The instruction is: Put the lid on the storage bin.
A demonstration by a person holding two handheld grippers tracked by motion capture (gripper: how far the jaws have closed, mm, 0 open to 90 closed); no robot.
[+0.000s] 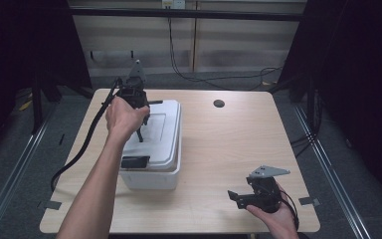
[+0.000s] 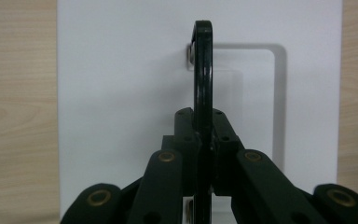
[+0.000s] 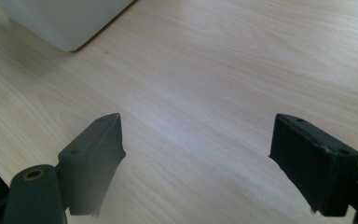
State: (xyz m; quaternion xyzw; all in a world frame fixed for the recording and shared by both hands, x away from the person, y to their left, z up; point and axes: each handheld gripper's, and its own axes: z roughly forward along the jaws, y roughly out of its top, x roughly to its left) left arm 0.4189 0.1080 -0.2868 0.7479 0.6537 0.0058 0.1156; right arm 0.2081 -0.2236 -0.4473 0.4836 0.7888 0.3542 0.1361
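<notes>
- The white lidded box [image 1: 154,154] sits on the tabletop [image 1: 229,149], toward its left half.
- The left tongs [image 1: 140,130] point down over the box's lid [image 2: 121,93], clamped tight on the lid's black handle [image 2: 203,70], which stands upright.
- The right tongs [image 1: 236,197] rest near the tabletop's front edge, well to the right of the box, jaws spread wide and holding nothing.

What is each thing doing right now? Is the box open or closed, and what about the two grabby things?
White box: closed, lid on.
Lid: sits flat on the box.
Black handle: standing upright, pinched by the left gripper.
Black latch: on the lid's near edge; fastened or not, I cannot tell.
Left gripper: shut on the handle.
Right gripper: open, holding nothing, above bare table.
</notes>
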